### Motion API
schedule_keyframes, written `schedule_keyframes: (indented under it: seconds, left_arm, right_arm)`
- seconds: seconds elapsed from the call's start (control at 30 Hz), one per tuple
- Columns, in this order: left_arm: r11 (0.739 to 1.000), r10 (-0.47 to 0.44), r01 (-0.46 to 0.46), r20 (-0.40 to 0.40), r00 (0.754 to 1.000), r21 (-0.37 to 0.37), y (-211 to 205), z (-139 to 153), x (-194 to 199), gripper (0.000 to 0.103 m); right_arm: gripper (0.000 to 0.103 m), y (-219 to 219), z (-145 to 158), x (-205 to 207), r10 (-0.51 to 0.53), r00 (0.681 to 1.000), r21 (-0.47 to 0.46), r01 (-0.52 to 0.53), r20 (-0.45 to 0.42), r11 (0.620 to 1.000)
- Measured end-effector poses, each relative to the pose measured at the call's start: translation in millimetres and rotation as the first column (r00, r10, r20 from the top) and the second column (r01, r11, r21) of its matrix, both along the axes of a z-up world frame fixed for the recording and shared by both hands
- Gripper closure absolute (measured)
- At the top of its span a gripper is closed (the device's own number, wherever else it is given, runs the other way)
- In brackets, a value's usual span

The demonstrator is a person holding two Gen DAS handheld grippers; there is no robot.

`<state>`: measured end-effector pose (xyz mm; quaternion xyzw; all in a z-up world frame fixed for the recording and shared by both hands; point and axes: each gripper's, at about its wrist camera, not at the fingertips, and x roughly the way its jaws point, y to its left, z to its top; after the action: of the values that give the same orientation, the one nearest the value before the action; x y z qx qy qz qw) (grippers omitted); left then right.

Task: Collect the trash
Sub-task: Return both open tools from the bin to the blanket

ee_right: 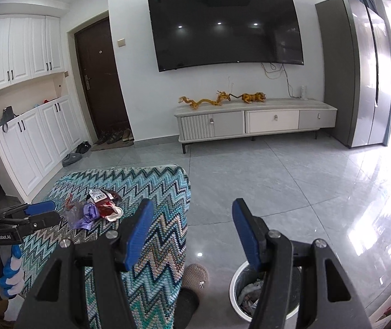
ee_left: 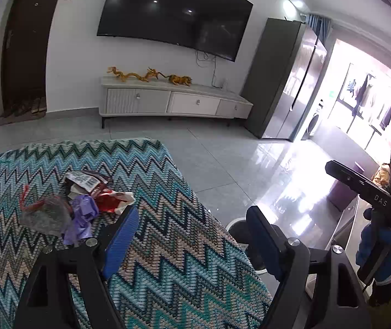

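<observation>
- Left hand-held gripper (ee_left: 190, 233): its blue-padded jaws stand wide apart with nothing between them, above the zigzag-patterned cloth (ee_left: 168, 246) that covers the desk.
- Right hand-held gripper (ee_right: 192, 233): jaws parted about halfway, empty; one finger lies over the cloth's edge, the other over the floor.
- In the right wrist view a waste bin (ee_right: 235, 282) with a white rim stands on the floor just beside the desk, below the right finger, with crumpled waste inside; a slippered foot (ee_right: 195, 277) shows next to it.
- A person's blue-and-white gloved hand (ee_right: 8, 271) grips the left tool's handle.
- The trash pile (ee_left: 77, 205) lies on the cloth beyond the left gripper's left finger: clear plastic, a purple bag, red-and-white wrappers, a printed packet.
- Farther off: grey floor tiles (ee_right: 277, 181), a low TV cabinet (ee_right: 255, 120) bearing golden dragon figures (ee_right: 220, 100), a wall-mounted television (ee_right: 225, 27), a refrigerator (ee_right: 360, 74).
</observation>
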<state>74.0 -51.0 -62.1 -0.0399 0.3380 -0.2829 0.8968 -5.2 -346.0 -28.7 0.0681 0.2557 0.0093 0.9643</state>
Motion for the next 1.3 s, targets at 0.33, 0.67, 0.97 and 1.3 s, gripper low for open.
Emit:
schedule_keyframes:
  seconds: [0.33,0.67,0.97,1.3]
  left_arm:
    - [0.979,0.204,-0.204,0.03,0.979,-0.014,99,16,19,0.017]
    - [0.931,0.365,-0.362,-0.114,0.924,0.049,146,-32,83,0.017]
    - [0.906,0.423,-0.412,-0.258,0.869,0.096,135,-87,141,0.018]
    - [0.89,0.454,-0.429,-0.372,0.81,0.153,141,-152,182,0.037]
  right_arm:
    - [0.045,42,21,12,0.095,0.994,-0.028,-0.094,0.045,0.995]
    - [0.045,67,-24,78,0.191,0.98,0.014,-0.191,-0.047,0.982]
    - [0.045,81,-79,146,0.254,0.955,0.05,-0.25,-0.152,0.967]
    - [0.045,112,-129,207,0.34,0.909,0.088,-0.328,-0.239,0.94]
